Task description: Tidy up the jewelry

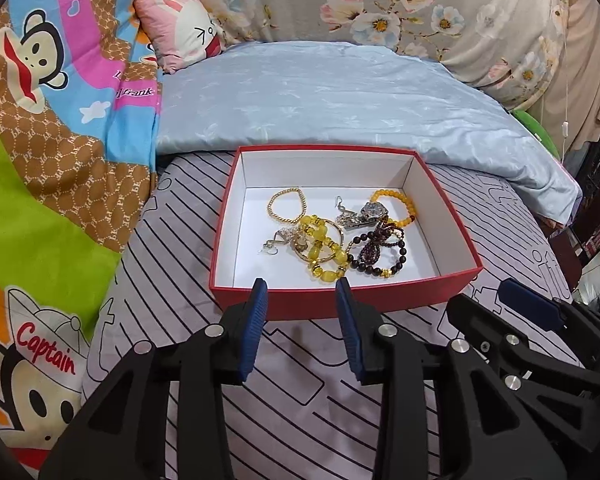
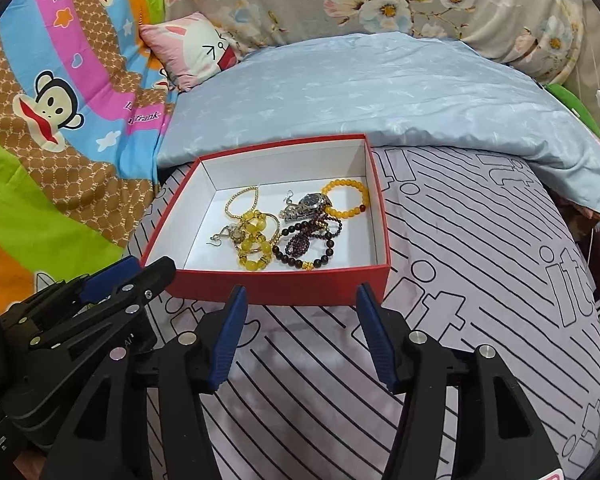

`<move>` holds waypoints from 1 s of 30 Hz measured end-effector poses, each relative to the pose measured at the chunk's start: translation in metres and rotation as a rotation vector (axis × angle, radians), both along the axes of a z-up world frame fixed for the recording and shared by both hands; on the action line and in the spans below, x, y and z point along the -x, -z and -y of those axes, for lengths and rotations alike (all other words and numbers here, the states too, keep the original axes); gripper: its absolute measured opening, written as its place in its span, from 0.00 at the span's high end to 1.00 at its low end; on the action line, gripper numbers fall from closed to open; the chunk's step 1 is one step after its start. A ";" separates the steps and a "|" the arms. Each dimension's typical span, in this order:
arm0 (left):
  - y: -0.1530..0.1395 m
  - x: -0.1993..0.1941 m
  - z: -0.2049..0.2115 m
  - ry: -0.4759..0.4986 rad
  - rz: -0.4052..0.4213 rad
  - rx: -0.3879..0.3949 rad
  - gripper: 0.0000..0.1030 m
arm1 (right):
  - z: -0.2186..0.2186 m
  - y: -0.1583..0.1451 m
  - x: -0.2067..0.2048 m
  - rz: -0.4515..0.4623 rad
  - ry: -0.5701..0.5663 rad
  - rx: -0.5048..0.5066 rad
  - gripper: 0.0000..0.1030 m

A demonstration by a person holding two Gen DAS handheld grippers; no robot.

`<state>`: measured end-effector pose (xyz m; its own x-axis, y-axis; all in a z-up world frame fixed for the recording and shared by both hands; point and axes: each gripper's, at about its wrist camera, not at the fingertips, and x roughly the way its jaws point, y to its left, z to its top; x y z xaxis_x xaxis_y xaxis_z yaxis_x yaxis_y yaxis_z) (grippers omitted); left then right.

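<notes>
Both grippers, left gripper and right gripper, hover spread apart, empty, just short of the red box. Ahead inside, tangled jewelry: light, slippery beads; pinch one bracelet strand.

This is a bedroom in a home. A bed fills the view, with a striped sheet low down, a blue blanket in the middle, a monkey cartoon quilt on the left, and a small bunny pillow up top.
</notes>
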<state>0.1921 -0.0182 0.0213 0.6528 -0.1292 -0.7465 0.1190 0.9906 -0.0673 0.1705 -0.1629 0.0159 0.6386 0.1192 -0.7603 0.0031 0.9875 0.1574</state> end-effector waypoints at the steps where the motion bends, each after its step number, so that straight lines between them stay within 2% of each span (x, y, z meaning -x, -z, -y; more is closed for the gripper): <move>1: 0.000 0.001 0.000 -0.006 0.004 -0.007 0.65 | 0.000 0.001 0.000 -0.005 0.006 0.004 0.43; 5: -0.001 0.003 -0.001 -0.029 0.012 -0.050 0.52 | 0.000 0.001 0.004 -0.007 0.027 0.026 0.40; 12: -0.001 0.006 -0.001 -0.054 0.019 -0.097 0.40 | 0.000 0.000 0.007 -0.015 0.050 0.054 0.38; 30: -0.002 0.004 0.000 -0.089 0.019 -0.139 0.37 | -0.004 -0.003 0.007 -0.013 0.081 0.076 0.38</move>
